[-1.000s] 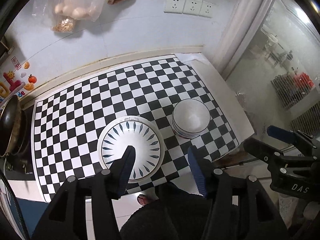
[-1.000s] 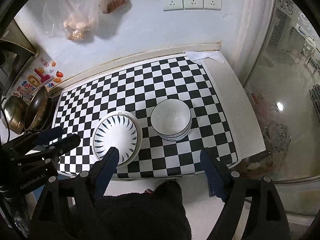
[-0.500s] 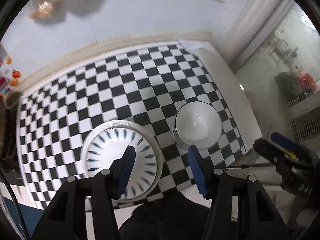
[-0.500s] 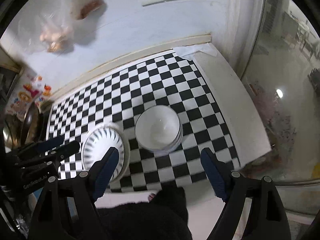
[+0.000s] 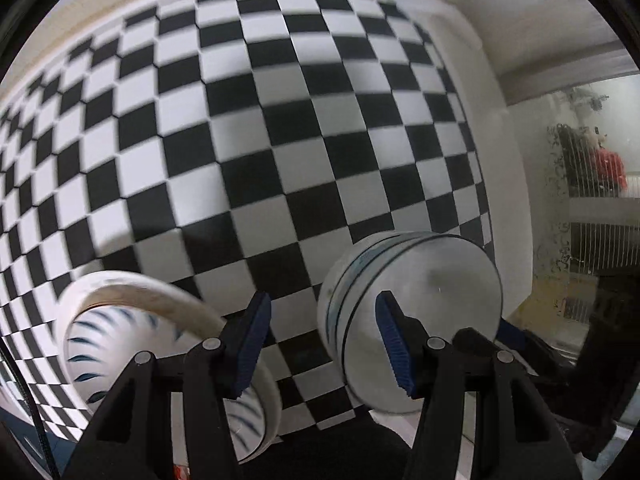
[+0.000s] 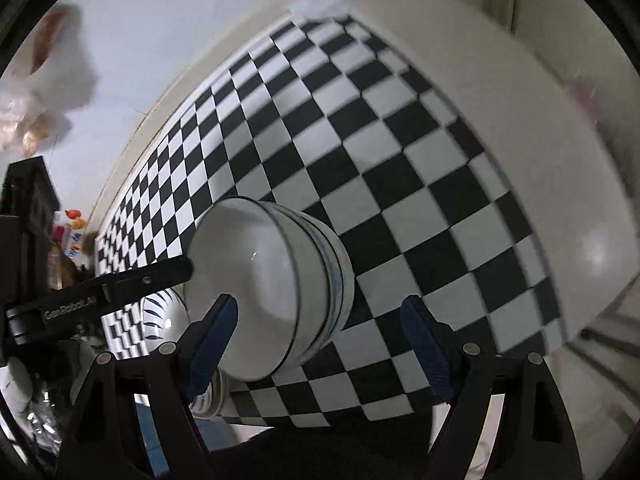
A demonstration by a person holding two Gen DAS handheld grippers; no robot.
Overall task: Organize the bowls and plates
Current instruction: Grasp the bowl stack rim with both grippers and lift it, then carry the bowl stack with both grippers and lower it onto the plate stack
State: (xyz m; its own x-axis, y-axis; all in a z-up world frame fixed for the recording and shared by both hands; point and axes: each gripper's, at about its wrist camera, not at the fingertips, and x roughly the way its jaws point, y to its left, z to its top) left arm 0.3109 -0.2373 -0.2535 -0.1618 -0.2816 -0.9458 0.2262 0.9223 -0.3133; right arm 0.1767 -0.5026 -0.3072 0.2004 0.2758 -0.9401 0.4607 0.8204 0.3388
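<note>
A stack of white bowls (image 5: pixel 416 312) with thin dark rims stands on the checkered mat near its front right corner. A white plate with blue leaf marks (image 5: pixel 132 320) lies to its left. My left gripper (image 5: pixel 322 344) is open, low over the gap between plate and bowls; its right finger overlaps the bowls in view. My right gripper (image 6: pixel 320 340) is open and wide, close to the bowl stack (image 6: pixel 264 292), with its left finger in front of the stack. The plate (image 6: pixel 160 312) shows partly behind the left gripper's body in the right wrist view.
The black-and-white checkered mat (image 5: pixel 280 140) covers the white counter (image 6: pixel 520 140), whose right edge drops off beside a glass door (image 5: pixel 580 220). A wall runs along the back. Plastic bags (image 6: pixel 36 92) hang at the left, near stickers and dark cookware.
Both grippers have dropped from high above the counter to close in front of the plate and bowls. The dishes have not moved. Both grippers stay open.
</note>
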